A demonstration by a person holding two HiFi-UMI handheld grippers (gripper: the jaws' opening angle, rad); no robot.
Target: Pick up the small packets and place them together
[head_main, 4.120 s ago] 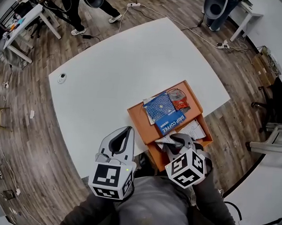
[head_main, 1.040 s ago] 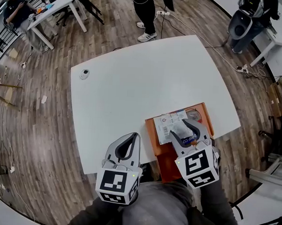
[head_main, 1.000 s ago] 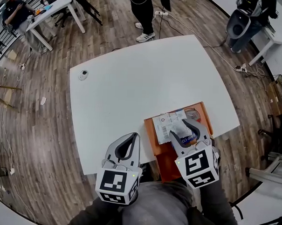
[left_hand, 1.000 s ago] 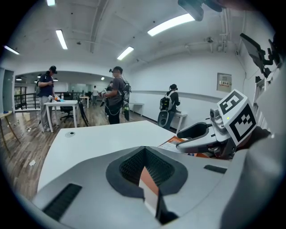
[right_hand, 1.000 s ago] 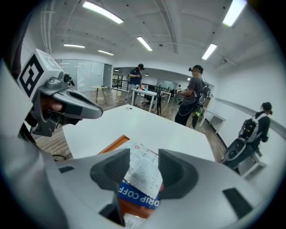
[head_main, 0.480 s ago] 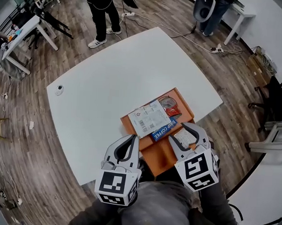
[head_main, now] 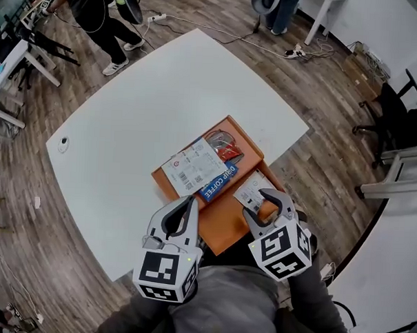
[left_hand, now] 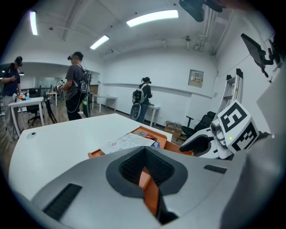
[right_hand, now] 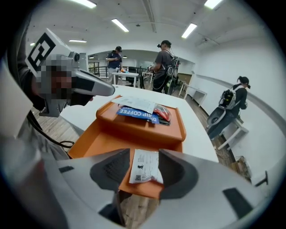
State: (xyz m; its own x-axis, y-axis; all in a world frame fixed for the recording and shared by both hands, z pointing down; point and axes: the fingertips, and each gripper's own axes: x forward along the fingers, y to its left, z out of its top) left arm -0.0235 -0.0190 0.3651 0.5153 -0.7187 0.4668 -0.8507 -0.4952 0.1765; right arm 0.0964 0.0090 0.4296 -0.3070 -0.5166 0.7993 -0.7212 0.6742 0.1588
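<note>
Your head camera looks steeply down from above you. It takes in the whole white surface (head_main: 142,97), with the orange tray (head_main: 219,228) at centre frame and your left tongs (head_main: 188,199) and right tongs (head_main: 256,204) along the bottom edge. The left tongs' camera sits low and faces almost level across the surface toward the tray. The right tongs' camera tilts down, close over the tray's near compartment. All three views share the tray.

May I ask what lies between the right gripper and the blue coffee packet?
Right gripper view: a small white packet sits between the jaws; beyond it, only bare orange tray and the upper tray's rim.
</note>
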